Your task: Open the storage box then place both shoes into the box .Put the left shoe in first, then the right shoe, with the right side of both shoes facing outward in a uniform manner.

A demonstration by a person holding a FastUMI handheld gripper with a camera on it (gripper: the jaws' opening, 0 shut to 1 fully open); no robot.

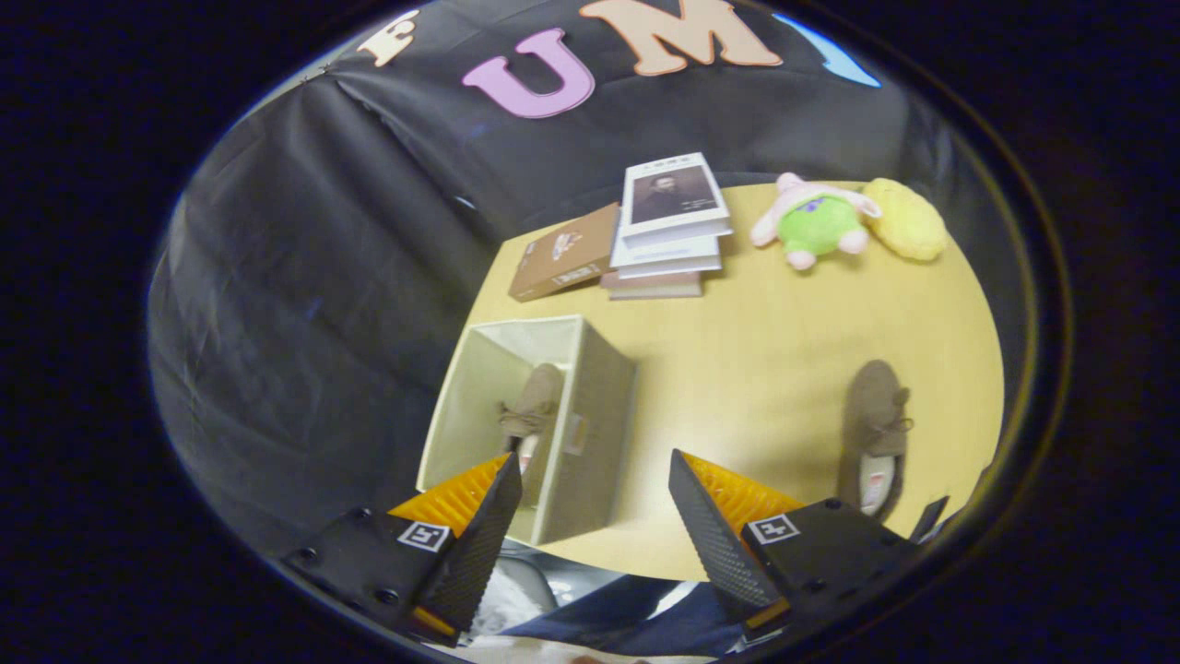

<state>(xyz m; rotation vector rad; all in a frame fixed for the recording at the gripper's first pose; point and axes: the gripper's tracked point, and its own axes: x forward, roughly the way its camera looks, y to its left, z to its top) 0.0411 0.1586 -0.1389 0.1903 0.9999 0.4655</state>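
Observation:
The beige storage box stands open on the yellow table, just ahead of my left finger. One brown shoe lies inside it against the right wall, toe pointing away. The other brown shoe lies on the table beyond my right finger, toe also pointing away. My gripper hovers high above the table's near edge, open, with nothing between its fingers. The box's right wall shows in the gap between the fingers.
A stack of books and a brown book lie at the far side of the table. A green and pink plush toy and a yellow plush sit to their right. Blue clothing of a person shows below the fingers.

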